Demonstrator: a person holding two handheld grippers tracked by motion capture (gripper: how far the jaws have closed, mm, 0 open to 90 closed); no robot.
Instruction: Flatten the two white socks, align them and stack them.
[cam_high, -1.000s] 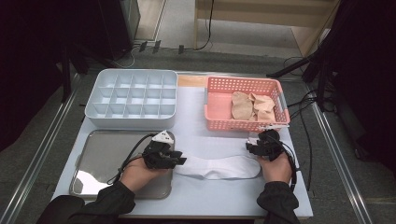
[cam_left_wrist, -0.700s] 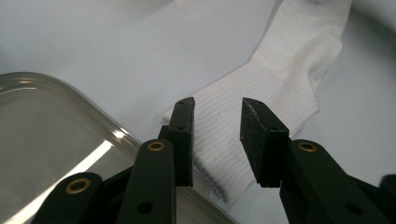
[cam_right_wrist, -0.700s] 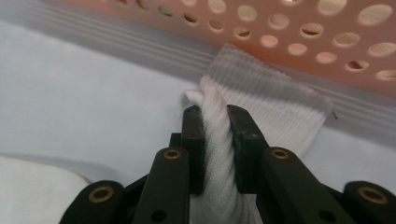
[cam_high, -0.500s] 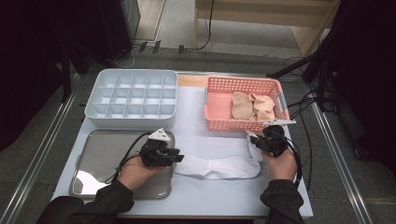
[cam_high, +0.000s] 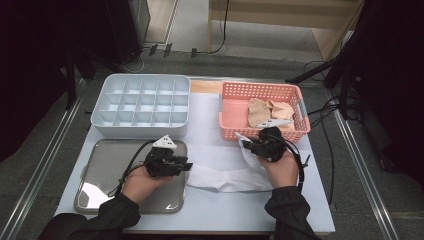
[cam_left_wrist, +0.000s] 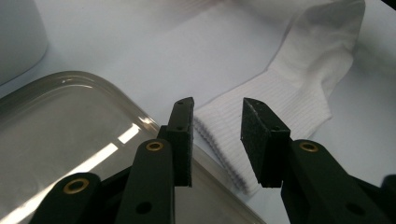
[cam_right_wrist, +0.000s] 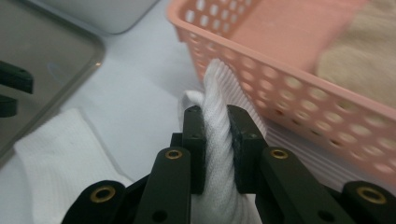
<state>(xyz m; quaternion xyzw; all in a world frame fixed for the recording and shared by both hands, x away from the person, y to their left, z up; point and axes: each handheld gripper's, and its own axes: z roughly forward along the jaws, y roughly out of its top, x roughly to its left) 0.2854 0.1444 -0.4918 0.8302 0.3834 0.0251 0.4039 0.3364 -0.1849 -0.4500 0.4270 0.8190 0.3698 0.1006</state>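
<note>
1. We see a white sock (cam_high: 227, 176) on the table (cam_high: 210, 210), between the steel tray (cam_high: 100, 170) and the pink basket (cam_high: 235, 107).
2. Our right gripper (cam_high: 254, 146) has its jaws clamped on one end of the sock, bunched fabric pinched between the pads (cam_right_wrist: 198, 140); that end is lifted off the table, just in front of the basket wall.
3. The rest of the sock lies flat, running left toward the tray; its ribbed cuff (cam_left_wrist: 233, 135) lies right at the tray rim, whether overlapping it we cannot tell.
4. Our left gripper (cam_high: 186, 166) sits over the tray's right edge, jaws apart, nothing between them; in the left gripper view the cuff lies just beyond the open pads (cam_left_wrist: 184, 135), not gripped.
5. The right gripper view shows the left jaws at far left edge, over the tray (cam_right_wrist: 37, 56).
6. The basket holds beige socks (cam_high: 265, 111), well apart from the white one.
7. A white divided box (cam_high: 142, 102) stands behind the tray, left of the basket; its compartments look bare.
8. Both hands hold the grippers low near the table; the left hand (cam_high: 142, 182) is over the tray, the right hand (cam_high: 282, 170) is beside the sock's lifted end.
</note>
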